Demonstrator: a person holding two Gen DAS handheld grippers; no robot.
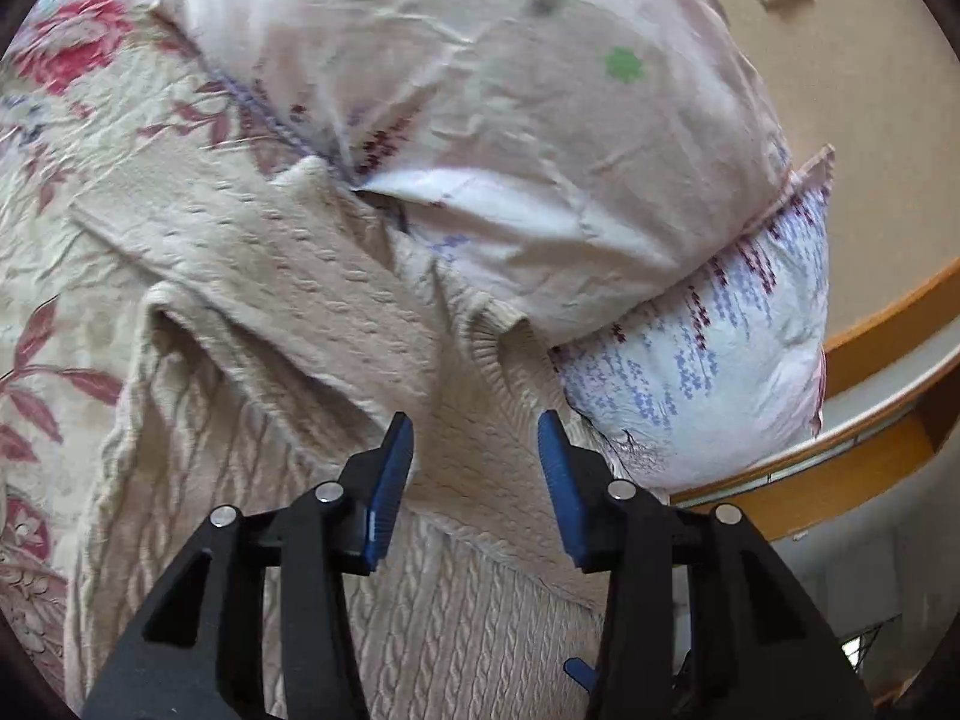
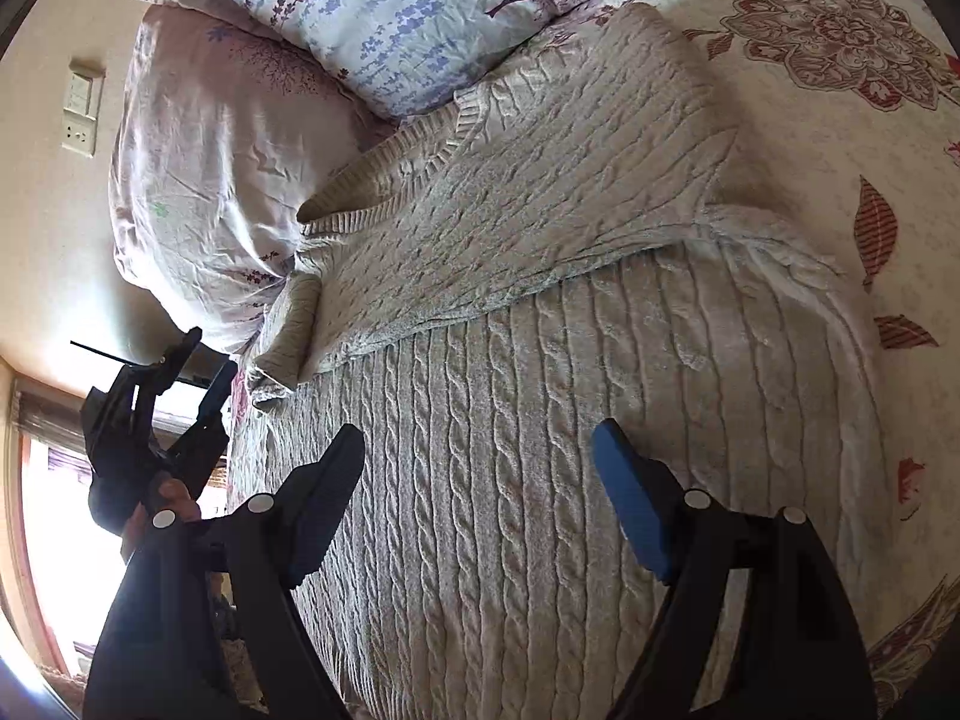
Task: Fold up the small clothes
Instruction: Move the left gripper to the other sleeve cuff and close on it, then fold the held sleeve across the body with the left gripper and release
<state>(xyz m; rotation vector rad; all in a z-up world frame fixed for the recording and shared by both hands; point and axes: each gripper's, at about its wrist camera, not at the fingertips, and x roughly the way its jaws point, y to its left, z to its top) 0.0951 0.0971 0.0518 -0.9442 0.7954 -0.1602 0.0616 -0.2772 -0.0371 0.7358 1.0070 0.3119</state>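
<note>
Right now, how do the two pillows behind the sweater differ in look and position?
The pale pink pillow is almost plain, while the lavender-print pillow carries dense blue flower sprigs. In the left wrist view, the pink one lies on top of the printed one. Both are wrinkled, touch the cable-knit sweater, and rest on the floral bedspread.

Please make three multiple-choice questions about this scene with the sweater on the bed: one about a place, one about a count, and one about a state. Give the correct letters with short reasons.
1. Where does the sweater lie?
A. on the bedspread
B. on a chair
C. on the floor

2. How many pillows are near its collar?
A. none
B. two
C. four

3. What state is the right hand-held gripper in?
A. open, empty
B. shut on a sleeve
C. shut on a pillow

Answers:
1 A, the floral bedspread surrounds it.
2 B, a pink pillow and a blue-flowered pillow show.
3 A, its fingers stand apart above the knit.
</note>
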